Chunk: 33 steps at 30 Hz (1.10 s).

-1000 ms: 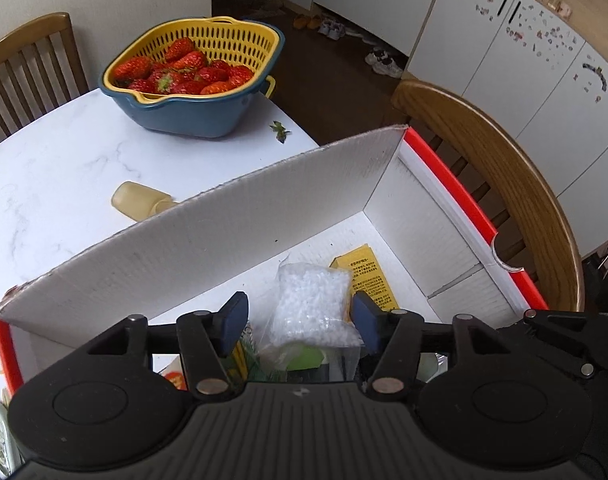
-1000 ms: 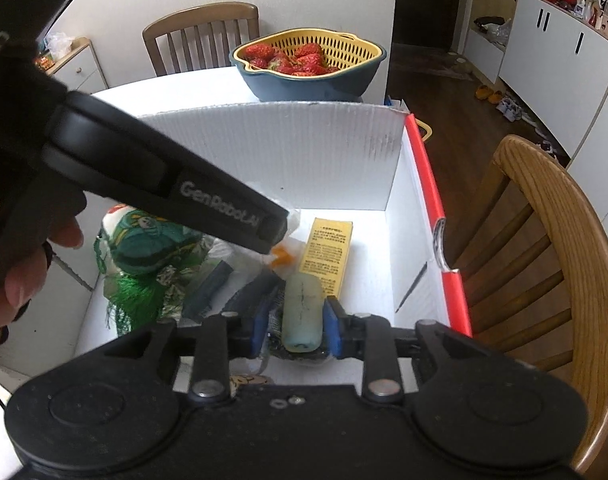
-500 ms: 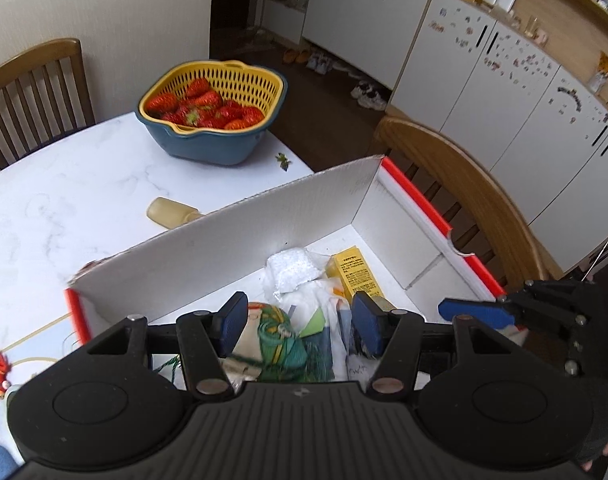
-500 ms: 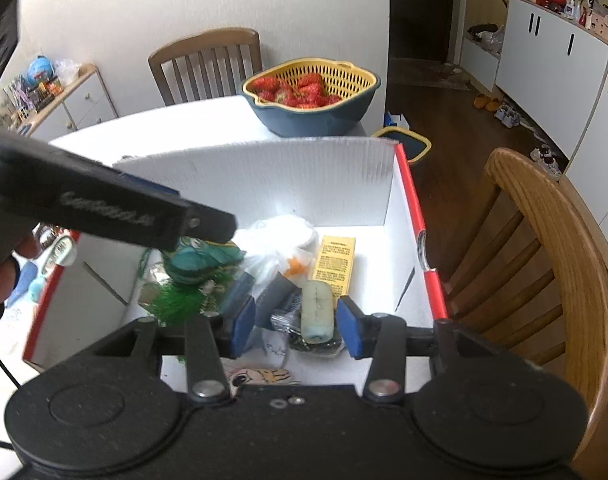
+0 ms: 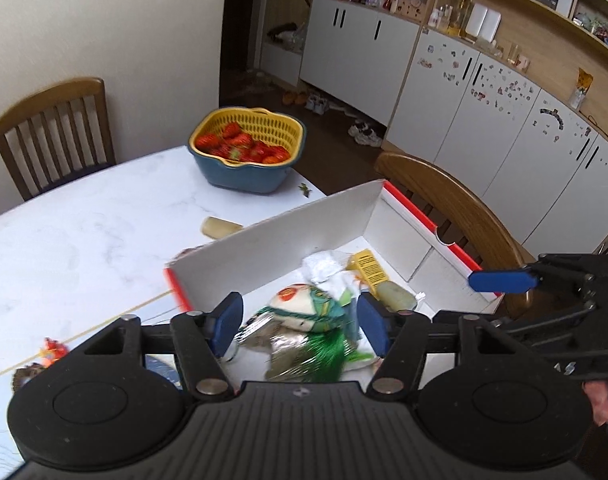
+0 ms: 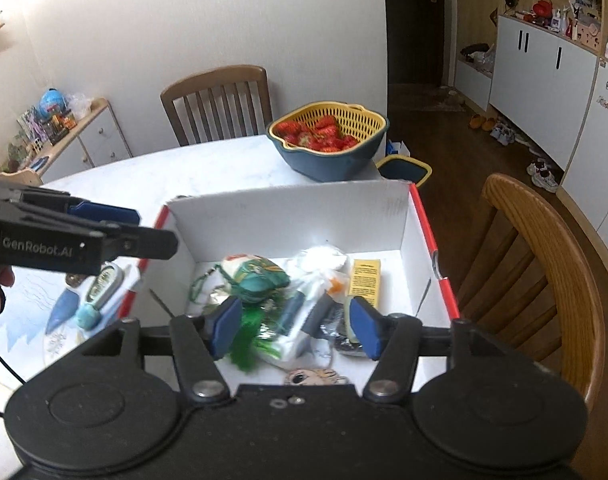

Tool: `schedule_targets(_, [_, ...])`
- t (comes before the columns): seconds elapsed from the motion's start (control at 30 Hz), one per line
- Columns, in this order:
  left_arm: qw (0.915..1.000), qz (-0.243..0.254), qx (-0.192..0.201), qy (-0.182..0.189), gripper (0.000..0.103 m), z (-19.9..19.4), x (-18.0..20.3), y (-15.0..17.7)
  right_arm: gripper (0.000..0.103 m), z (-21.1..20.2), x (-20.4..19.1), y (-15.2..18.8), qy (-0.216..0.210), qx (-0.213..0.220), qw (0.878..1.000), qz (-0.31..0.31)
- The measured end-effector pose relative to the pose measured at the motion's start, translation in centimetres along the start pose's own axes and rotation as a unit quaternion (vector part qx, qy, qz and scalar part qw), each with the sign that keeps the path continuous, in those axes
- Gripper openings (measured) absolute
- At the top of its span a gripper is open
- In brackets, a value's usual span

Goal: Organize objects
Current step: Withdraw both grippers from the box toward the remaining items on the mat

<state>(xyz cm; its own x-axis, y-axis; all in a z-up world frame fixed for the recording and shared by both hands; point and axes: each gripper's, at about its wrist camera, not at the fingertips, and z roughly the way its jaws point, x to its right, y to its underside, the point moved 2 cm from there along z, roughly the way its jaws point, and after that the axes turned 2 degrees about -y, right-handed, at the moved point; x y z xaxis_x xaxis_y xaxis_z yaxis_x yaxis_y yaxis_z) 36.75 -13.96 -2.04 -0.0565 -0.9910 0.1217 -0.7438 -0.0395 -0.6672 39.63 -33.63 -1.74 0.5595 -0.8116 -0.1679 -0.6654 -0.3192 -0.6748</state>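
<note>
One white cardboard box with red edges [image 6: 416, 216] sitting on the table, one yellow colander in a blue bowl [image 5: 247, 152] holding strawberries, two brown wooden chairs [image 6: 219, 100] standing around, one yellow rectangular packet [image 6: 366, 282] lying inside, two black two-finger grippers [image 5: 299, 322] hovering.

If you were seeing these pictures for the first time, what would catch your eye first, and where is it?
Most striking is the yellow basket of strawberries, nested in a blue bowl at the far edge of the white table. Nearer, an open white box with red edges holds a jumble of packets, among them a yellow carton near its right wall. Both the left hand-held gripper and the right hand-held gripper hover open above it.
</note>
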Motion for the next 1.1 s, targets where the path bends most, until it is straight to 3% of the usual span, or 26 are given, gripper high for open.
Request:
schedule_targets(0.33, [0.9997,-0.010,0.023,-0.001,0.078,-5.2,-4.2,2.6,0.075,-2.0,-3.9,0.8,0.006,0.023,1.000,0.015])
schedule_targets(0.87, [0.9987,-0.029,0.041,-0.014,0.083,-10.2,-11.6,6.5,0.093,-2.0,-11.8,2.0,-0.005,0.044,0.999,0.028])
schedule_targets(1.1, [0.9977,-0.035,0.045,-0.035,0.085,-11.3,-14.5,7.9,0.095,-1.0,-15.6,2.0,-0.011,0.046,0.999,0.012])
